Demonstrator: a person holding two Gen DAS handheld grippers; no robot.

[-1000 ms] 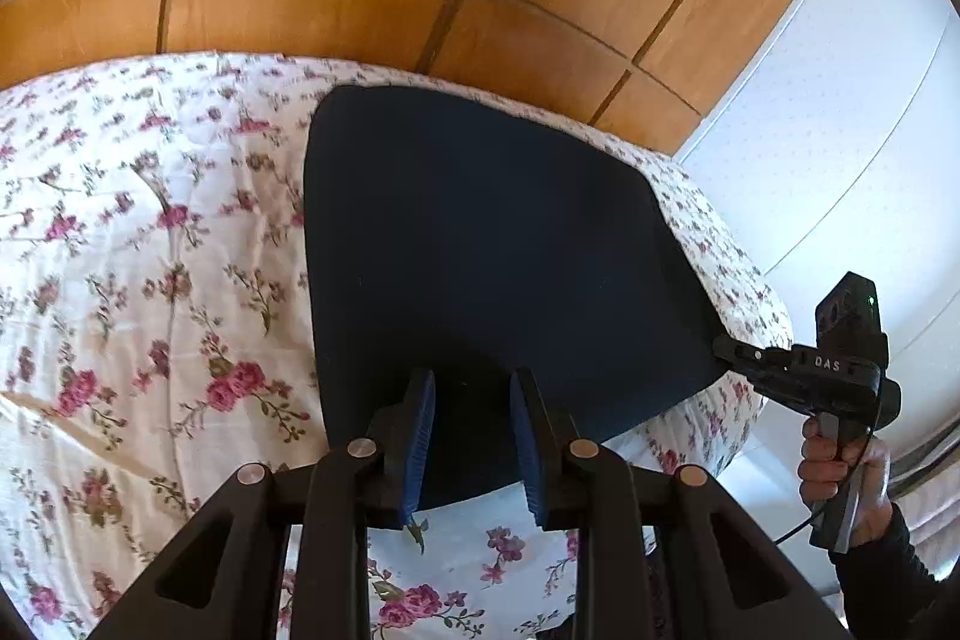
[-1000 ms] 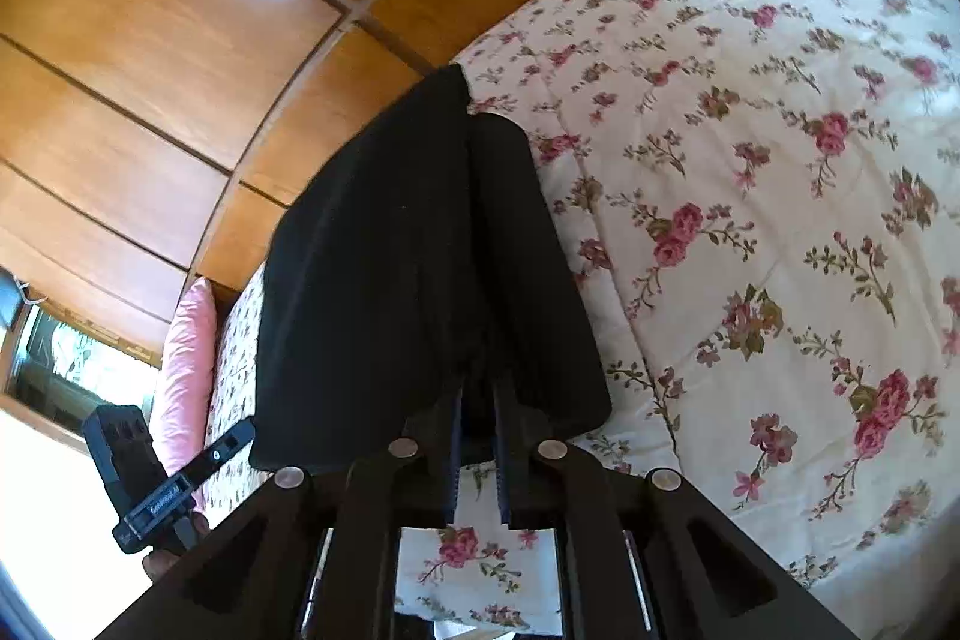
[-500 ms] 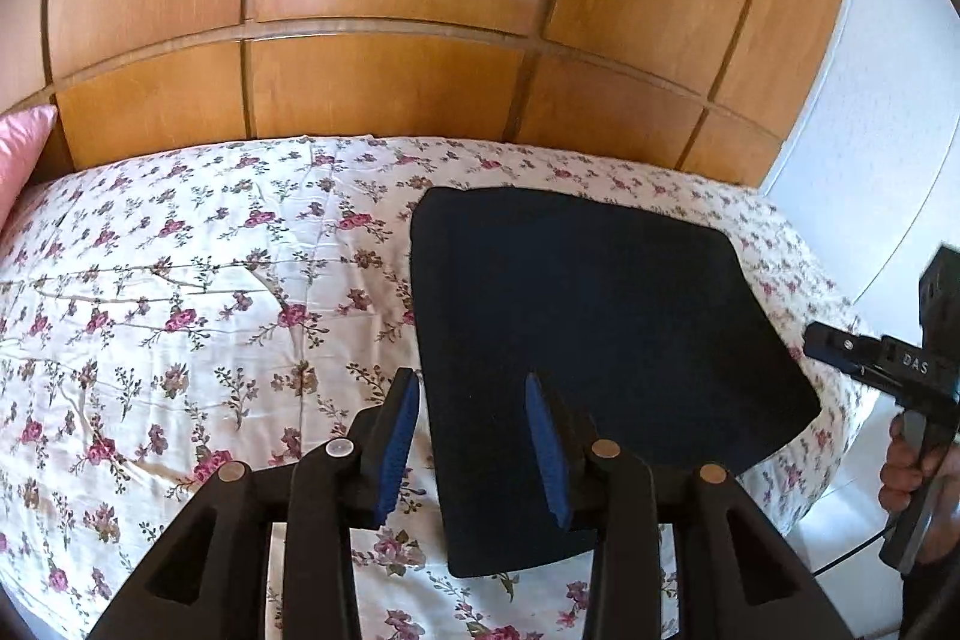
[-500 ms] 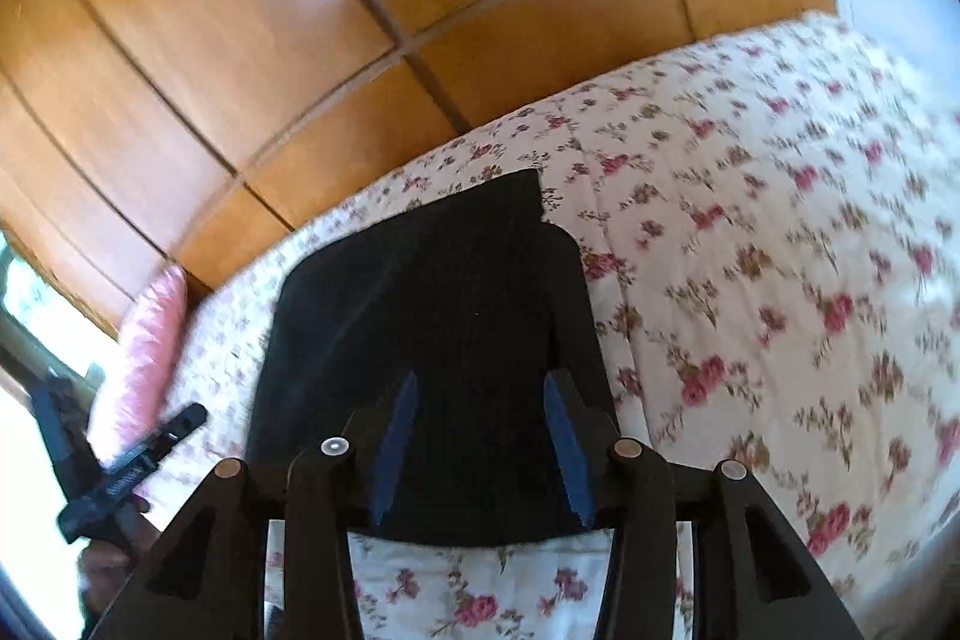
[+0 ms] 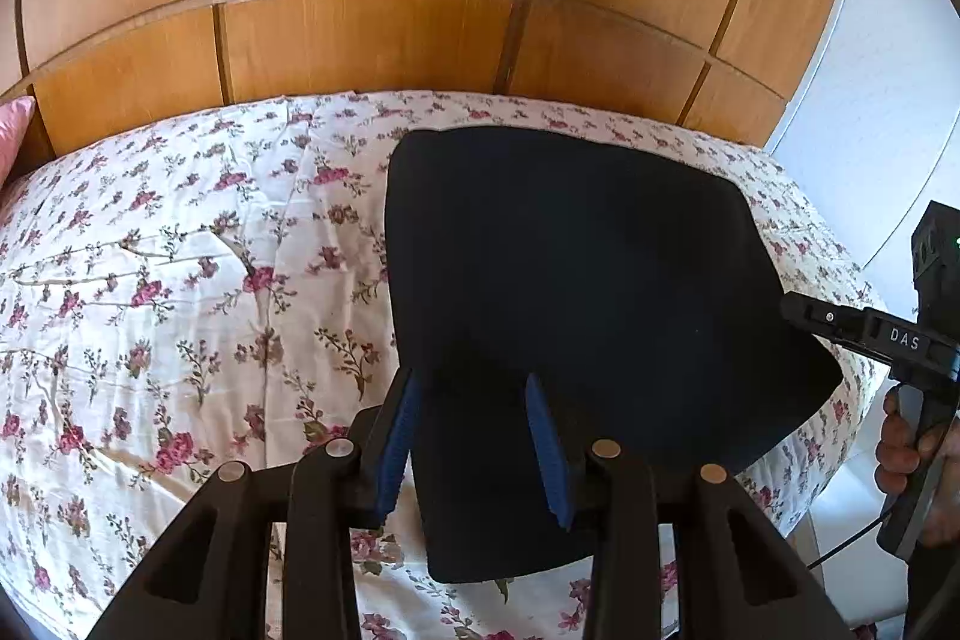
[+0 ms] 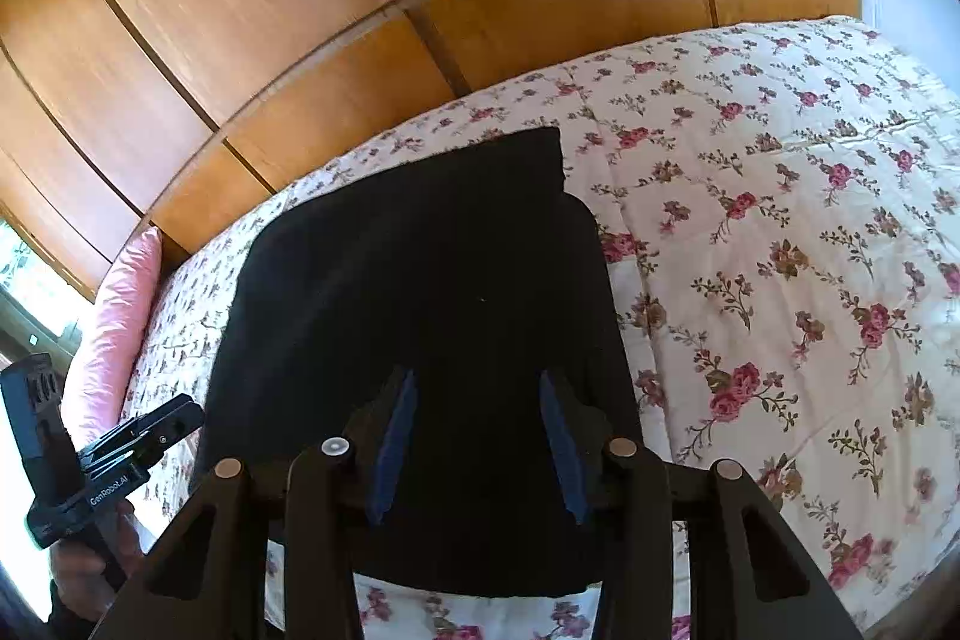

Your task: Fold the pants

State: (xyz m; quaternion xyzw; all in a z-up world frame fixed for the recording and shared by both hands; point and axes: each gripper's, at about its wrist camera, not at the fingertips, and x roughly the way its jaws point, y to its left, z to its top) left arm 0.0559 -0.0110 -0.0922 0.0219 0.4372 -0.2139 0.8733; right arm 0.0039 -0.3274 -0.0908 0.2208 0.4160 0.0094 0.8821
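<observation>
Lying folded on the floral bedspread (image 5: 180, 280) before wooden wardrobe panels (image 5: 360, 40), dark pants (image 5: 570, 268); both grippers' jaws gape empty.

The left wrist camera sits behind its own left gripper (image 5: 474, 436), above the bed's near edge, looking forward and down across the folded dark pants (image 5: 576, 292) toward the wooden wardrobe (image 5: 372, 40); the right gripper (image 5: 798, 307) enters at its right rim; the right wrist camera looks likewise along the right gripper (image 6: 474, 448), close over the pants (image 6: 420, 292), angled leftward, with the left gripper (image 6: 180, 415) at its left rim; both views share pants, floral bedspread (image 6: 780, 220), pink pillow (image 6: 114, 322) and wardrobe.
</observation>
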